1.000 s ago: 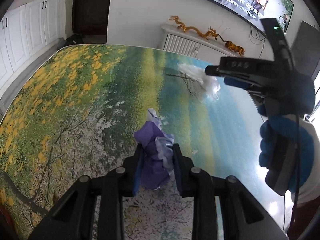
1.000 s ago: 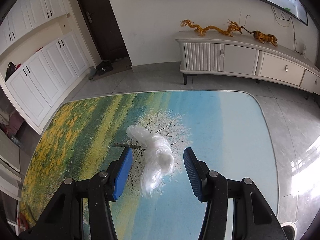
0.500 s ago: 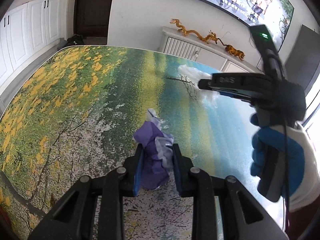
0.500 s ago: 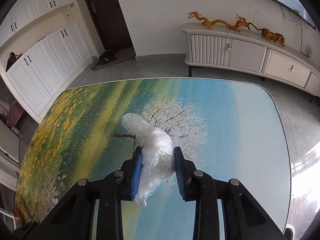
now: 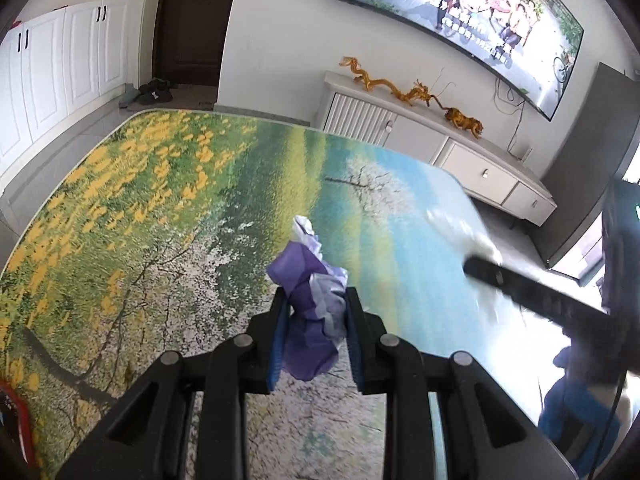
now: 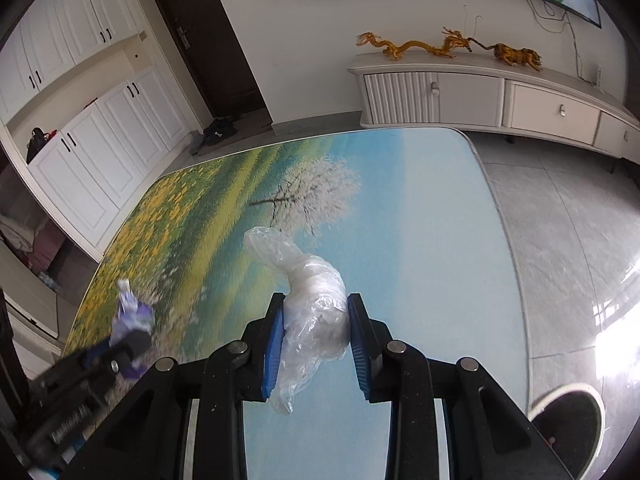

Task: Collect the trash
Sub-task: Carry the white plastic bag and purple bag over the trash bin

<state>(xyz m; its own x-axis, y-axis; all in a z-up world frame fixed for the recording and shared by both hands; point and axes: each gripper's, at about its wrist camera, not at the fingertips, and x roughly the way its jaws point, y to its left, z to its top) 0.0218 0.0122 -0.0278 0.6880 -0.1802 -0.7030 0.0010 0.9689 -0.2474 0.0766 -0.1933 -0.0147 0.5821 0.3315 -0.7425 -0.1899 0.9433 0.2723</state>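
In the left wrist view the left gripper (image 5: 314, 322) is clamping the purple wrapper (image 5: 312, 320) at lower centre, while in the right wrist view the right gripper (image 6: 316, 332) is pinching the clear plastic bag (image 6: 310, 300) at lower centre, so both pieces are gathered and disposal is apparently remaining.

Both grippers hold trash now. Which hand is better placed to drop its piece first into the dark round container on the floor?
Probably the right. The right gripper, shut on the clear plastic bag, has the container in its lower right corner; the left wrist view shows none.
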